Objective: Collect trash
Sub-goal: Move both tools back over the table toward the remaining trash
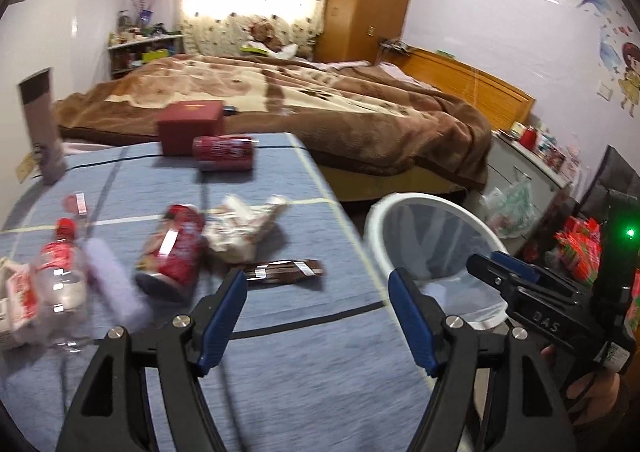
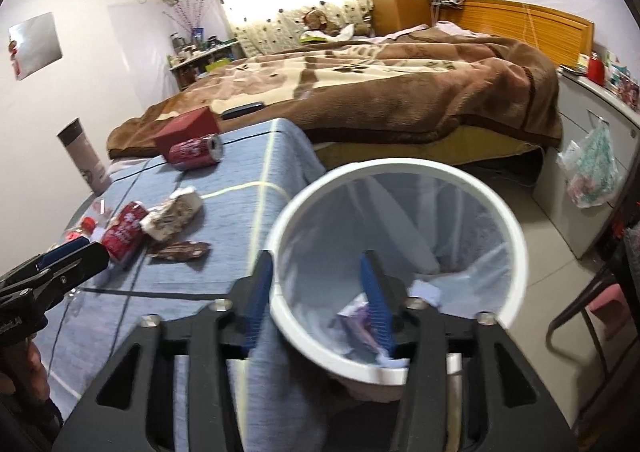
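Beside the blue table [image 2: 240,171], a round white bin [image 2: 516,252], clear bag inside, some trash [image 2: 360,326] at the bottom. Left gripper [image 1: 318,316] apart, empty. Right gripper [image 2: 316,300] apart, empty, above the bin.

On the blue cloth-covered table [image 1: 280,332], the crushed red can [image 1: 172,252] lies left of the crumpled white wrapper [image 1: 244,223]. The white round bin [image 2: 516,252] stands right of the table, with the brown-blanketed bed [image 1: 320,99] far behind.
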The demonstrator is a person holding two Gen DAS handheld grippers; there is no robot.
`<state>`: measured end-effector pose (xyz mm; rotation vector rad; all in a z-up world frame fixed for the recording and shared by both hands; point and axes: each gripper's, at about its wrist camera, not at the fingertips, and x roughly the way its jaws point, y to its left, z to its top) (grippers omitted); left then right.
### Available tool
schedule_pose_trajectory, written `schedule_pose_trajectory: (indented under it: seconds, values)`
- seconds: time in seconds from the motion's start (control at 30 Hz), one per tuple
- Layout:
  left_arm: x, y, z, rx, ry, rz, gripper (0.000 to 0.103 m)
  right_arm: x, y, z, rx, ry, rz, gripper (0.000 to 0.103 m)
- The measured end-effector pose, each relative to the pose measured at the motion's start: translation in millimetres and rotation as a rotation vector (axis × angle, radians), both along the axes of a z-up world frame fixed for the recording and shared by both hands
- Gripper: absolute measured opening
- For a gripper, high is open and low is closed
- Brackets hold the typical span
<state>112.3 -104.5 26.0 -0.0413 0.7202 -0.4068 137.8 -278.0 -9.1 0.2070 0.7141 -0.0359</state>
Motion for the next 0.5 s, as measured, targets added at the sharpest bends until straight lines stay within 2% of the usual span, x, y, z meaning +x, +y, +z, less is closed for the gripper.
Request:
schedule_pose_trajectory:
  seconds: [0.5]
  values:
    - [-6.4,106.4,1.1,-0.036,-0.029,0.221,0.075,25.2,63.2,-4.6,0.026,0.014,0.120,0.055]
